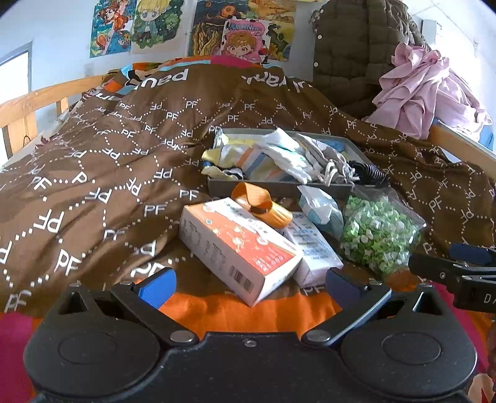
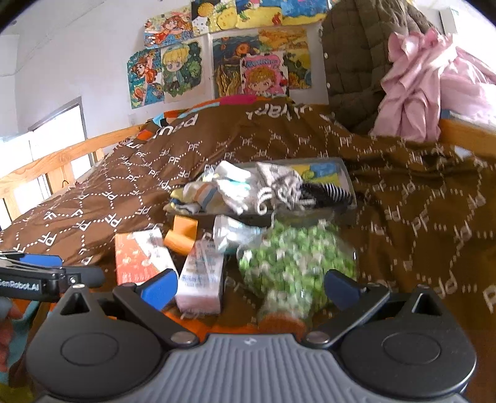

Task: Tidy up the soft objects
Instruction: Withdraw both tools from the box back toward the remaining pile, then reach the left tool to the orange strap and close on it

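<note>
A grey tray point(image 1: 272, 187) point(image 2: 346, 176) on the brown bedspread holds socks point(image 1: 279, 155) point(image 2: 223, 189), a drawstring pouch point(image 1: 331, 164) and a black coiled hair tie point(image 1: 370, 173). In front of it lie an orange-and-white box point(image 1: 238, 248) point(image 2: 139, 257), an orange strap point(image 1: 260, 204) point(image 2: 181, 235), a tissue pack point(image 1: 321, 207) point(image 2: 235, 232), a white packet point(image 1: 313, 248) point(image 2: 201, 276) and a clear bag of green paper stars point(image 1: 378, 232) point(image 2: 288, 266). My left gripper point(image 1: 249, 283) is open just short of the box. My right gripper point(image 2: 251, 288) is open near the star bag.
The brown bedspread point(image 1: 93, 161) covers the bed, with a wooden rail point(image 1: 34, 105) at the left. A quilted brown coat point(image 1: 356, 55) and pink clothing point(image 1: 424, 90) are piled at the back right. Posters point(image 1: 241, 28) hang on the wall.
</note>
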Motion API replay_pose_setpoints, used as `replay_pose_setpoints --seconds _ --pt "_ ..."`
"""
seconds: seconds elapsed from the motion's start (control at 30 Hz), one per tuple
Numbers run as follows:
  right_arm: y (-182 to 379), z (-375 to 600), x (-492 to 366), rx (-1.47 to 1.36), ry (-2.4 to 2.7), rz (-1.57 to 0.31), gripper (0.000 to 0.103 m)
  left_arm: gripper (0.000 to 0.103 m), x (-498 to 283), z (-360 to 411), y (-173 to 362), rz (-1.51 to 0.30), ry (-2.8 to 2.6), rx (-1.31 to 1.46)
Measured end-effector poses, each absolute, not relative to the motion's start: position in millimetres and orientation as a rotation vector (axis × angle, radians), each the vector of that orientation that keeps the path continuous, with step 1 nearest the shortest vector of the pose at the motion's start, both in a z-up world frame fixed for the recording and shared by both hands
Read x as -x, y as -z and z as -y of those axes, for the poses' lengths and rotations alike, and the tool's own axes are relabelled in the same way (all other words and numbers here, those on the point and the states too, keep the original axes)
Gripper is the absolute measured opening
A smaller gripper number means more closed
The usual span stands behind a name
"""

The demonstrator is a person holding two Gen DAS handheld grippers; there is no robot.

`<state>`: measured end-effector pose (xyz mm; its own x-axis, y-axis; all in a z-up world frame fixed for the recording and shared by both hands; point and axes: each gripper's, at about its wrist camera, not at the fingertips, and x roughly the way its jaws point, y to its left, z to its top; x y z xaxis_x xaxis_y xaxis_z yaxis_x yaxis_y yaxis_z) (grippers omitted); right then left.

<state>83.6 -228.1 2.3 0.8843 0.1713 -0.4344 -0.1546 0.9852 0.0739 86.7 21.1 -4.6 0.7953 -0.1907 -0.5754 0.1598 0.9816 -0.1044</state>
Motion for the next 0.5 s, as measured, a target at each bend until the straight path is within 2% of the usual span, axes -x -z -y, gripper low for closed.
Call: replay_pose_setpoints --seconds 0.23,0.5 --pt "-17.5 215.7 -128.4 -0.012 -0.196 -0.386 0.103 0.102 -113.3 -22.8 -14.2 -0.592 0.226 -0.011" --pt "-12.6 205.0 -178.0 -0.011 -0.272 -0.349 0.103 0.102 -158.9 -41.0 -33.3 -0.671 0.226 -0.031"
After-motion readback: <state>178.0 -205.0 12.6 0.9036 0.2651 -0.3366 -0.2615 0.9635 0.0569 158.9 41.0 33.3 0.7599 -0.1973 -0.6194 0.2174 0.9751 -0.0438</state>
